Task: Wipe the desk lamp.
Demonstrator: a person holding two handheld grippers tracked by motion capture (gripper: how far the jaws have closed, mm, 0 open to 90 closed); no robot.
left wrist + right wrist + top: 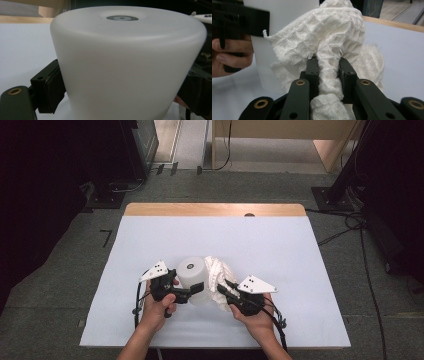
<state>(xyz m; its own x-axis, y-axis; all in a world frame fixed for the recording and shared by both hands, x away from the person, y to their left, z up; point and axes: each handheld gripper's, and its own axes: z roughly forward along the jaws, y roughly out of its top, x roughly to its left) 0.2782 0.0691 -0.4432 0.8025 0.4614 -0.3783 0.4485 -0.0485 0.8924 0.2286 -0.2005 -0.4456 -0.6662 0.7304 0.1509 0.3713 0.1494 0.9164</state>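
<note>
A white frosted cup (192,277) stands upside down on the table, a dark ring marking its top (122,18). My left gripper (192,290) is shut on the cup (127,67), one jaw on each side of its wall. A white waffle-weave cloth (220,275) is bunched against the cup's right side. My right gripper (226,290) is shut on a twisted fold of the cloth (329,72), which runs up between the two black jaws and spreads out against the cup (284,15).
The table is covered with a pale sheet (280,255), with a wooden strip (215,209) at the far edge. A hand holding the left gripper (227,55) appears in the right gripper view. Cables and stand bases lie on the floor beyond.
</note>
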